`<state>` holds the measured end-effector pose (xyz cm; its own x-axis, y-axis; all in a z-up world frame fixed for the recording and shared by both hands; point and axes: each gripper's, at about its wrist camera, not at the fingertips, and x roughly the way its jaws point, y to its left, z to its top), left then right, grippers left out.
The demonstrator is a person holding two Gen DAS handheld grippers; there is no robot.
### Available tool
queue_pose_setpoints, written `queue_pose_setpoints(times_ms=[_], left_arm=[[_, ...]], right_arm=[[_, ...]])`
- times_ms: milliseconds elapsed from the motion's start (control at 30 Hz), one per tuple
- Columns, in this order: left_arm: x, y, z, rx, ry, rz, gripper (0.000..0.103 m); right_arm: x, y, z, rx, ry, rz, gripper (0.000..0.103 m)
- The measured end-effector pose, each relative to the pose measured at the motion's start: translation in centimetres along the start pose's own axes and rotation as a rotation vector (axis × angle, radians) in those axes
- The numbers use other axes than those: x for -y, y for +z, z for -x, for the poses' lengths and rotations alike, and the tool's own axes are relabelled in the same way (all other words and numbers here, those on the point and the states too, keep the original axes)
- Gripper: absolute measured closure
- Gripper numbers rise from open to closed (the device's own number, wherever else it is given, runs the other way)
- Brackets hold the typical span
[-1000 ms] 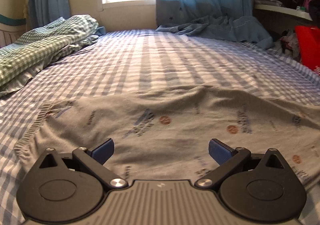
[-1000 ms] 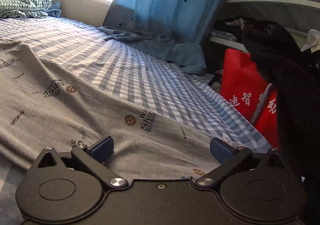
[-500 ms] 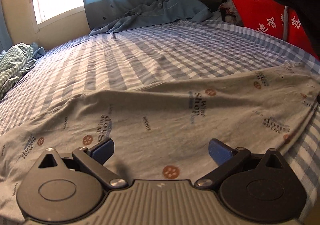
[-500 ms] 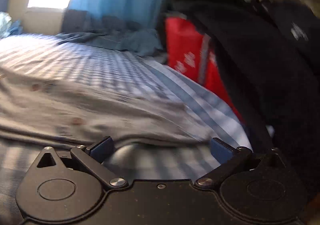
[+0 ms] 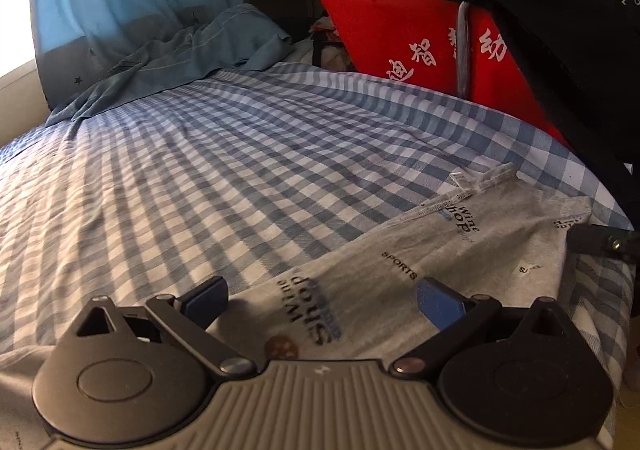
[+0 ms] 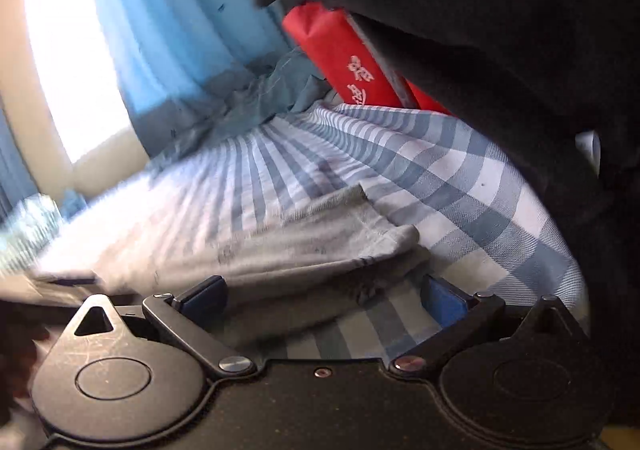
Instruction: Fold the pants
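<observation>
Both grippers' blue-tipped fingers are standing wide apart, gripping nothing. The left gripper is hovering over grey printed cotton pants, which are lying flat on a blue-checked bedsheet, long axis running left to right. "SPORTS" is reading clearly there; the right gripper view is showing only the blurred hem corner.

My left wrist camera sits low over the pants, facing the far curtain. My right one looks closer, tilted; both share the red bag.
</observation>
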<state>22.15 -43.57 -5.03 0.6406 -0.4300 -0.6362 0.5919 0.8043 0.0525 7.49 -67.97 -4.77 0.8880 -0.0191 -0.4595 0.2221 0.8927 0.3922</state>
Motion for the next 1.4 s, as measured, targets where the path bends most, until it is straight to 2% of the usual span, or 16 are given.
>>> queue_pose_setpoints(times_ms=[100,233,300,433,500,567,700,767,833,867,967,1033,1133,1200,1267,1400], left_arm=[[0.8,-0.3,-1.2,-0.008,0.012,-0.004,0.000],[0.0,-0.7,-1.1,0.003,-0.027,0.048,0.001],[-0.3,-0.8,-1.0,0.004,-0.038,0.067,0.001],[0.2,-0.6,-1.1,0.006,-0.017,0.048,0.001],[0.0,-0.6,-1.1,0.006,-0.024,0.056,0.001],[-0.2,-0.6,-1.0,0.008,-0.030,0.065,0.001],[-0.2,-0.7,-1.0,0.007,-0.029,0.065,0.001],[-0.3,-0.7,-1.0,0.007,-0.033,0.069,0.001],[-0.5,-0.2,-0.8,-0.013,-0.052,0.070,0.000],[-0.7,0.2,-0.7,-0.032,-0.070,0.068,0.000],[-1.6,1.9,0.2,-0.055,-0.154,0.115,0.001],[-2.6,3.1,0.9,-0.056,-0.277,0.205,0.001],[-3.9,4.7,0.2,-0.113,-0.491,0.373,0.001],[-4.6,5.2,-0.8,-0.148,-0.590,0.484,0.001],[-4.8,5.3,-2.1,-0.179,-0.657,0.566,0.001],[-4.7,4.8,-3.5,-0.240,-0.761,0.620,0.002]], right_arm=[[1.7,0.9,0.4,-0.019,0.075,-0.127,0.001],[3.6,1.3,0.9,-0.046,0.149,-0.235,0.001],[3.9,1.4,0.7,-0.039,0.150,-0.280,0.001],[2.8,1.3,0.1,-0.006,0.083,-0.259,0.005],[2.2,0.9,0.0,0.027,0.032,-0.239,0.014],[1.9,0.4,0.1,0.057,-0.027,-0.231,0.033],[2.4,-0.4,0.5,0.100,-0.079,-0.290,0.056],[2.7,-0.5,0.5,0.104,-0.107,-0.309,0.082],[2.7,-0.5,0.3,0.106,-0.126,-0.300,0.093],[2.5,-0.4,0.1,0.118,-0.129,-0.276,0.097],[0.5,-0.3,0.3,0.146,-0.158,-0.123,0.097],[-1.1,-0.4,0.4,0.169,-0.166,-0.024,0.098],[-4.0,-0.9,0.6,0.192,-0.187,0.146,0.098],[-6.0,-1.3,0.8,0.197,-0.191,0.259,0.098],[-8.2,-1.9,0.9,0.196,-0.194,0.385,0.098],[-13.0,-4.0,0.8,0.183,-0.199,0.658,0.098]])
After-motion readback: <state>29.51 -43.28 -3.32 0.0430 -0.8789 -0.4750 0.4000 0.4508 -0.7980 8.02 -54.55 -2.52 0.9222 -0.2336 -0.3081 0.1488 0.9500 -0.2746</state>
